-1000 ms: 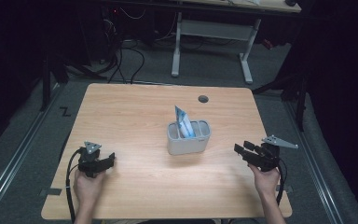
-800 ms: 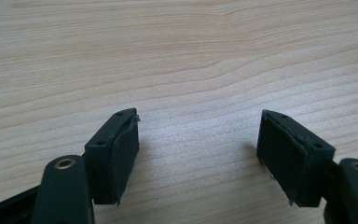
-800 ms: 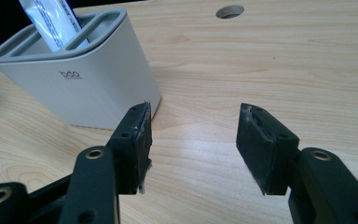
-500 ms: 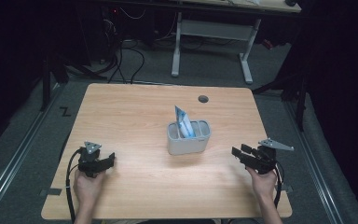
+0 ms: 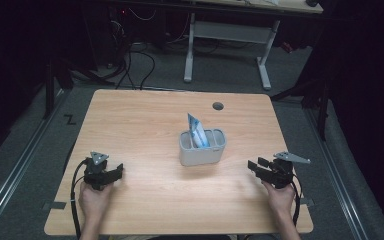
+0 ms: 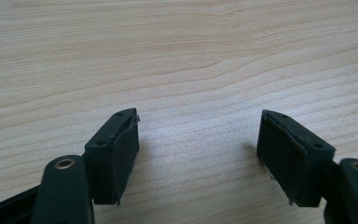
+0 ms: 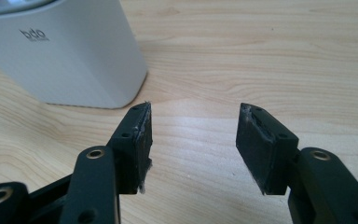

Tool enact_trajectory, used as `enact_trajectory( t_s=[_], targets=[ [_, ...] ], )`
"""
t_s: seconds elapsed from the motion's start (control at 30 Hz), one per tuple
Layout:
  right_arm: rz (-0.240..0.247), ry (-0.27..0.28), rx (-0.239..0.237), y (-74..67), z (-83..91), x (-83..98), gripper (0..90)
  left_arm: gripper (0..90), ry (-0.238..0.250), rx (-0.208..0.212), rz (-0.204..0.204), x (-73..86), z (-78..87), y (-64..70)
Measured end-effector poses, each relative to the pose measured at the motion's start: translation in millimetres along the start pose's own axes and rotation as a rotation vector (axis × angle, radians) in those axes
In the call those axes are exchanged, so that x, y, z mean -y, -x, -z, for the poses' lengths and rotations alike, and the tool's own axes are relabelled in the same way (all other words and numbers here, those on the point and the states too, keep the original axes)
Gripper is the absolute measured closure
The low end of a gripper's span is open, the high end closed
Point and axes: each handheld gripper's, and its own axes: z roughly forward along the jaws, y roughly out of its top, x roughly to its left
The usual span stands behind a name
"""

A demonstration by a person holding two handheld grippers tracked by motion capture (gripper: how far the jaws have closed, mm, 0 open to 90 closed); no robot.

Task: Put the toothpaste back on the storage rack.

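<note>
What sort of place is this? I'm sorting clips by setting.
Probably a lab or workshop: a bare wooden table with a cable port, tangled cables on grey carpet, and a white desk frame behind.

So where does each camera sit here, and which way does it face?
High view: above the person's side, looking forward and down at the table; both hands, left gripper and right gripper show.
Left gripper view: on that gripper, looking along its open fingers at bare wood.
Right gripper view: along its open fingers toward the grey holder.
High and right views share the holder.
</note>
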Motion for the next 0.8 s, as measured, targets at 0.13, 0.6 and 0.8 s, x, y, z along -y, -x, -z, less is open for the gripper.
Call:
enact_trajectory(
  t_s=[0.13,0.6,0.8],
  targets=[
    [-0.001,-0.017,0.012,1.7,-4.7,4.4,45.8,29.9,0.0,0.0,0.001,0.0,0.1,0.0],
    [0.044,-0.058,0.079,1.7,-17.8,10.7,45.7,29.9,-0.001,0.0,0.001,0.0,0.1,0.1],
    [0.05,-0.062,0.1,4.0,-23.4,15.0,45.6,29.9,0.0,-0.001,0.001,0.0,0.0,0.1]
  ],
)
